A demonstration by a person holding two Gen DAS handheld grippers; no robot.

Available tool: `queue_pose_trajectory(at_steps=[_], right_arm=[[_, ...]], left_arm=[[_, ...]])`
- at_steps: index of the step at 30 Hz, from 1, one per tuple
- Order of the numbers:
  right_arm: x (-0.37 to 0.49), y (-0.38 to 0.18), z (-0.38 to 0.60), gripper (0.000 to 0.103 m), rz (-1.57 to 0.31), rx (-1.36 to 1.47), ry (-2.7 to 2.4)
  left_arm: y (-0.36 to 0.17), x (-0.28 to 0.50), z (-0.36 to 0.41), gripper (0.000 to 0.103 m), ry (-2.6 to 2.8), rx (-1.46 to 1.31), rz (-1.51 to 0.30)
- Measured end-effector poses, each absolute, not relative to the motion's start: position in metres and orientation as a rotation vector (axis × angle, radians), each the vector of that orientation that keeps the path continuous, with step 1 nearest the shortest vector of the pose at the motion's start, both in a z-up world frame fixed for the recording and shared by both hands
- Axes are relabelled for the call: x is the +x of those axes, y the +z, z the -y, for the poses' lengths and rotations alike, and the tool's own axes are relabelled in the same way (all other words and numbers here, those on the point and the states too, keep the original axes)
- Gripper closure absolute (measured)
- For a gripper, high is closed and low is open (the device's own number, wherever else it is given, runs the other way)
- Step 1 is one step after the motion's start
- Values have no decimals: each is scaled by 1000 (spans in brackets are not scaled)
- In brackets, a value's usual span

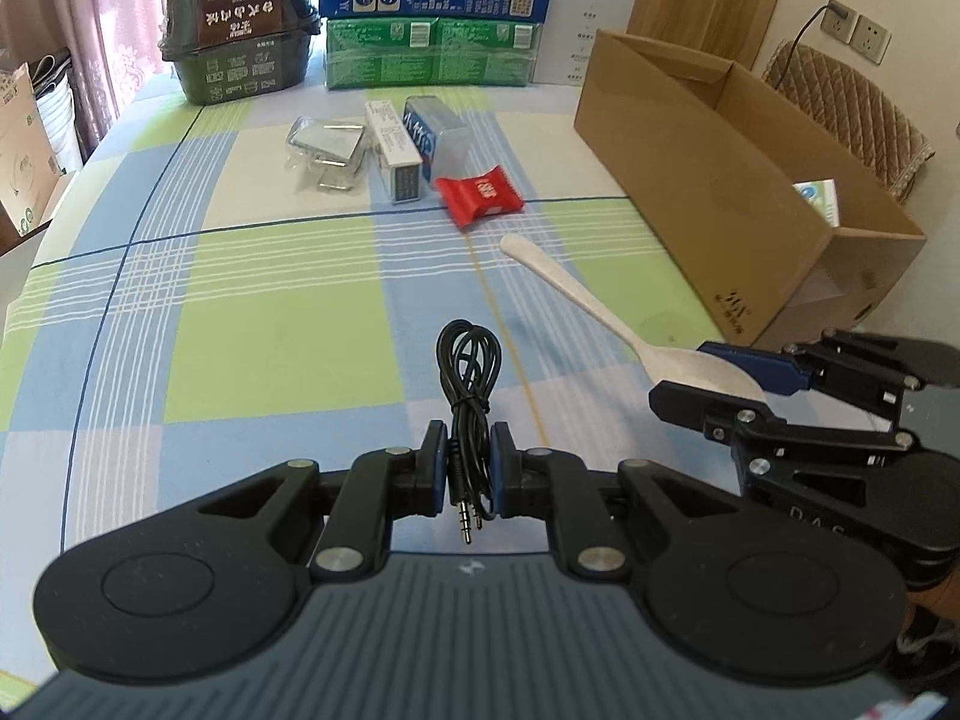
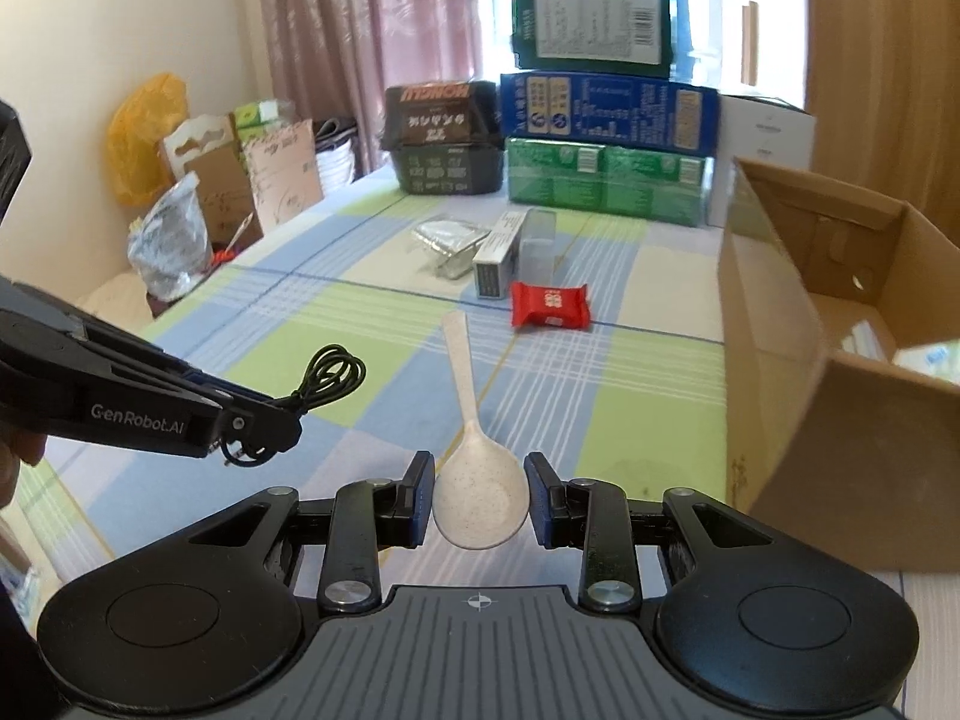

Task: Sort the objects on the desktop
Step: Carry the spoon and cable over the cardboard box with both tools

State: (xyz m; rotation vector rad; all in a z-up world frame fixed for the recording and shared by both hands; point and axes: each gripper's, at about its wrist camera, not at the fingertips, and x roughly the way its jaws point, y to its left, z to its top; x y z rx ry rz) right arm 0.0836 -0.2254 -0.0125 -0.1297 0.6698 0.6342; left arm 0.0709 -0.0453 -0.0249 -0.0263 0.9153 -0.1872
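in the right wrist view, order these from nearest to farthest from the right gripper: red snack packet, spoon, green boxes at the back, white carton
1. spoon, bowl between the right gripper fingers
2. red snack packet, ahead, slightly right
3. white carton, just beyond the packet, slightly left of it
4. green boxes, at the table's far edge, under the blue box

One black cable [image 1: 469, 372], one beige spoon [image 1: 591, 306], one red snack packet [image 1: 479, 194], one open cardboard box [image 1: 708, 180] at 2 o'clock, two small upright cartons [image 1: 401, 151]
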Motion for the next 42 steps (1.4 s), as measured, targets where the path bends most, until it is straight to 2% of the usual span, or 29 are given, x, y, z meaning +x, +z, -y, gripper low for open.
queue_pose_trajectory(at_steps=[10,20,42], right_arm=[[69,33,248,74,-605,-75,588],[90,83,293,74,-568,14,534],[128,119,413,74,-523,20,343]], left_arm=[[20,55,71,92,-199,-17,-861],[62,69,118,92,-251,7,-806],[85,102,229,92,-389,60,-790]])
